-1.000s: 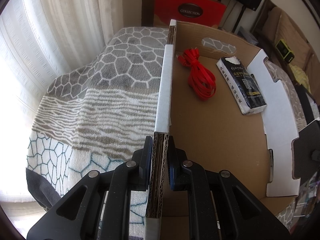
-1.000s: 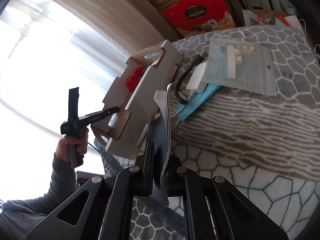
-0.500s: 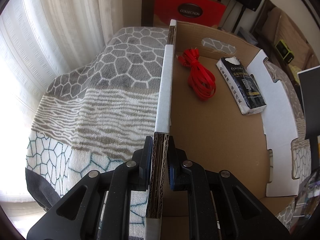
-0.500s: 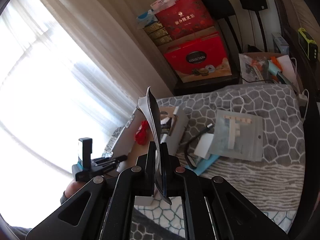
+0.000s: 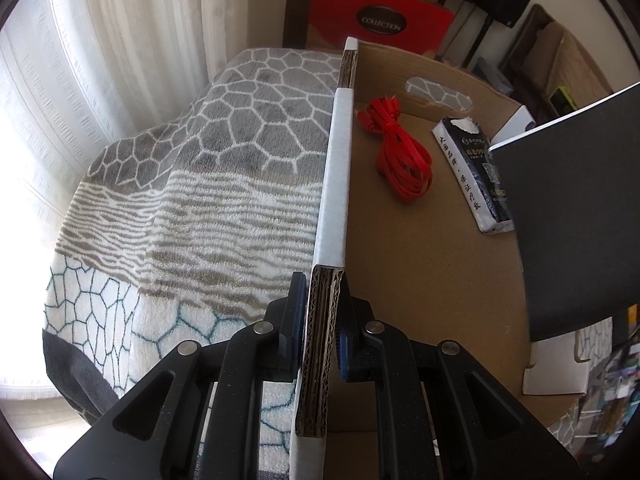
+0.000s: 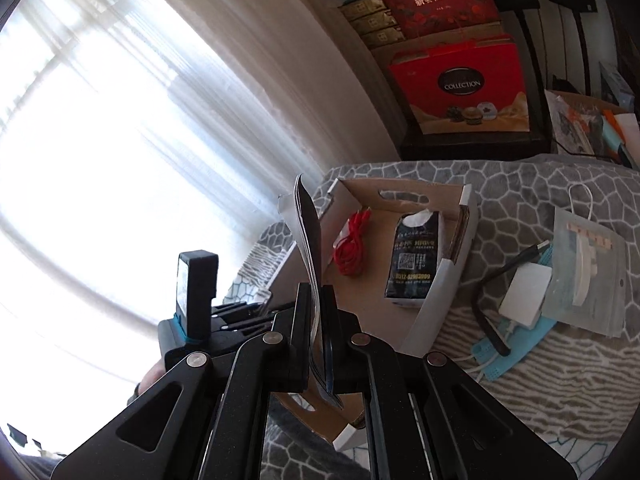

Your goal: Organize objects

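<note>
Cardboard stays pinched in the left gripper (image 5: 322,328), its jaws closed tight on the near wall of the open box (image 5: 420,280), steadying it on the patterned blanket (image 5: 192,200) just as it did a second ago. The big change is on the other side: the right gripper (image 6: 318,320), clamped shut on a thin dark booklet (image 6: 308,232), has swung up from low beside the box and now looks down over it, and in the left view the booklet's dark cover (image 5: 572,216) has slid in above the box's right edge, where half a second ago only a sliver showed. That reads as the carry nearly done, with the drop into the box next. Already inside lie a red cable (image 5: 400,156) and a dark tissue pack (image 5: 472,168), side by side near the far wall. A white charger (image 6: 524,300), a blue face mask (image 6: 508,356) and a clear pouch (image 6: 588,272) wait on the blanket to the box's right, well apart from both grippers.
</note>
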A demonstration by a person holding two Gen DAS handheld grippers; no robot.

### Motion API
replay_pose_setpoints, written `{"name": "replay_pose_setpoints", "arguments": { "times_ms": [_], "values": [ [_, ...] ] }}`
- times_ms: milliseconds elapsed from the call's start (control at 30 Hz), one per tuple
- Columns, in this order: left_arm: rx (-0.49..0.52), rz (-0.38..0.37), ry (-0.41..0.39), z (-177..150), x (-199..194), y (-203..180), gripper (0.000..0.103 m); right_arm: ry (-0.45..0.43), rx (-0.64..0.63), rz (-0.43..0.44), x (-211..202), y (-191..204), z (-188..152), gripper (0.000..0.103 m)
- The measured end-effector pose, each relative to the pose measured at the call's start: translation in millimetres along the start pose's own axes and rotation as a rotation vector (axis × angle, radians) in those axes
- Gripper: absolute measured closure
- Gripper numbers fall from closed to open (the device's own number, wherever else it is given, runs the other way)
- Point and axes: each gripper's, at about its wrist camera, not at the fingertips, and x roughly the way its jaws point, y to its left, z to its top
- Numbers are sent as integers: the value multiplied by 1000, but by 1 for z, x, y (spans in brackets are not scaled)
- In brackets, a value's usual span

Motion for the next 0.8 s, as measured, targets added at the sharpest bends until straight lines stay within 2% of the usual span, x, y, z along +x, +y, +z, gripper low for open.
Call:
{"name": "replay_pose_setpoints", "arguments": {
  "times_ms": [367,567,700,800],
  "values": [
    [-50,-47,1,-1,-9,8,90,-29,-318,-300,21,56,-8,99],
    [-55,-70,-20,-1,-27,13,87,41,-450,-488,48,82,-23,99],
    [-70,-98,-28,-3,-38,19,86,94,-488,-496,70,91,-35,96],
    [-73,-107,-50,-4,-51,21,86,132,-460,-407,79,93,-40,83]
  ]
}}
